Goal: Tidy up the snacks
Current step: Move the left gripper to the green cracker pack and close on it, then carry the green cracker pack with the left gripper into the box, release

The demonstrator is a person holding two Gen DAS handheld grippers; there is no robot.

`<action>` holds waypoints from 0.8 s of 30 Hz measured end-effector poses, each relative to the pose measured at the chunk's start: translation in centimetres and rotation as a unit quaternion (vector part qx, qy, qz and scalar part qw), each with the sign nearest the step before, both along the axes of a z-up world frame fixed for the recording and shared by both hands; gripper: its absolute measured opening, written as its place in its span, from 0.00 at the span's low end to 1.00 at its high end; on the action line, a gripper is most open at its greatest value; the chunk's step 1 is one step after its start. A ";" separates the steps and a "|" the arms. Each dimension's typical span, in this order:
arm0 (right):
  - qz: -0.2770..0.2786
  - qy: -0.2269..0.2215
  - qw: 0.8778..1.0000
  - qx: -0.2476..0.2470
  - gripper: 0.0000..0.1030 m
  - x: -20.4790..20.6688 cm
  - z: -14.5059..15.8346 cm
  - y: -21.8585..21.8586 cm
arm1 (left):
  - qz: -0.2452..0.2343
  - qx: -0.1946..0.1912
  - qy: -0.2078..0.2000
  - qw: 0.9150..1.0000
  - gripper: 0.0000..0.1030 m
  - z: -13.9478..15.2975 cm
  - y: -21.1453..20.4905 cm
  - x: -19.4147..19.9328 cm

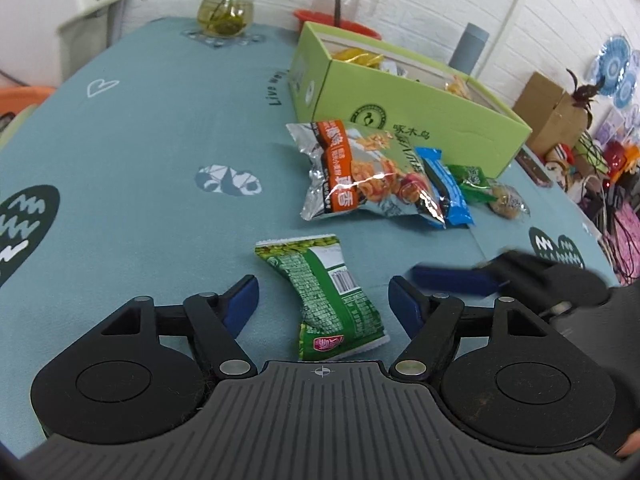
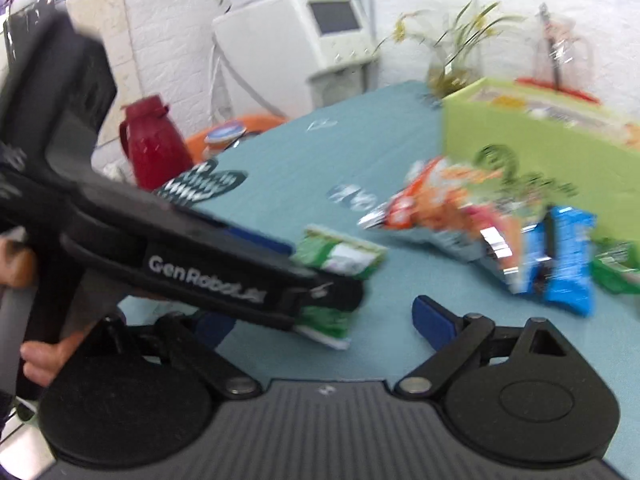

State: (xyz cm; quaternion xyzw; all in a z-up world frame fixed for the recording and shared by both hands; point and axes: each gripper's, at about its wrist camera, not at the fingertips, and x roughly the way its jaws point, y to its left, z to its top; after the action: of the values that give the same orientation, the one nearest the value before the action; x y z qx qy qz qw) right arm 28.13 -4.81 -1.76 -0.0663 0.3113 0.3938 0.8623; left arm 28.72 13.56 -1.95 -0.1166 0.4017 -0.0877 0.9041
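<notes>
Closest to the left wrist camera, the left gripper [image 1: 323, 303] stands with its blue-padded fingers [image 1: 241, 303] spread fairly wide on either side of a small green foil snack packet [image 1: 330, 300], neither pad touching it; the packet lies flat on the teal patterned tablecloth [image 1: 152, 152], printed back and barcode upward, its long axis running from the camera away towards the far side of the table, leaning slightly left at the far end, with the red-labelled crimped end nearest the gripper. Just to the right, the right gripper [image 1: 452, 279] comes in from the side, blurred, its blue finger low over the cloth and close to the left gripper's right finger; in its own view the right gripper [image 2: 320, 316] has its fingers spread wide with nothing gripped, though the left gripper's black body crosses in front and hides most of its left finger. Farther on lies a loose row of snacks: a large silver and orange crinkled bag [image 1: 360, 172], then a blue wrapped bar [image 1: 448, 188] tucked against its right edge, then a small green packet [image 1: 474, 184] and a clear-wrapped brown piece [image 1: 508, 200]. Behind them stands an open lime-green cardboard box [image 1: 420, 120], its long side slanting away to the right, holding several yellow and orange wrapped snacks. Beyond, a glass vase of green stems [image 1: 226, 12] stands near the white brick wall
</notes>
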 end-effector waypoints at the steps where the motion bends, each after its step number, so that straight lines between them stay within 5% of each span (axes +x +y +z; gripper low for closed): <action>1: -0.012 -0.012 1.000 -0.002 0.92 0.2 0.5 -1.4 | 0.000 0.004 -0.006 1.000 0.58 0.0 -0.1 0.0; 2: -0.012 -0.015 1.000 -0.011 0.97 0.6 0.9 -3.0 | 0.004 -0.001 -0.014 1.000 0.67 0.0 -0.2 0.0; 8: -0.118 -0.024 0.991 -0.052 0.97 6.2 1.2 -12.9 | 0.001 0.024 -0.008 1.000 0.65 -0.1 -1.3 0.8; 17: -0.059 -0.024 0.993 -0.099 0.97 13.0 -1.6 -14.8 | -0.004 0.111 -0.012 0.994 0.66 -0.6 -4.0 1.1; 19: -0.063 -0.007 0.995 -0.078 0.95 13.2 -1.9 -15.1 | -0.007 0.144 -0.028 0.989 0.57 -0.8 -4.9 1.0; 21: -0.079 -0.014 0.994 -0.073 0.76 12.3 -1.5 -15.3 | -0.016 0.135 -0.036 0.990 0.14 -0.6 -5.0 0.7; 23: -0.093 -0.008 0.993 -0.076 0.57 11.2 -1.1 -15.4 | -0.016 0.135 -0.033 0.990 0.11 -0.4 -5.2 0.8; 24: -0.093 -0.006 0.993 -0.075 0.56 10.5 -0.9 -15.4 | -0.015 0.131 -0.031 0.991 0.10 -0.4 -5.2 0.8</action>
State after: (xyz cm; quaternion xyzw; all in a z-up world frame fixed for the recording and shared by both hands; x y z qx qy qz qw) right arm 38.66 -20.25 -2.69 -0.1036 0.3398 0.2872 0.8895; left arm 29.50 8.35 -2.31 0.0114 0.3828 -0.0516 0.9223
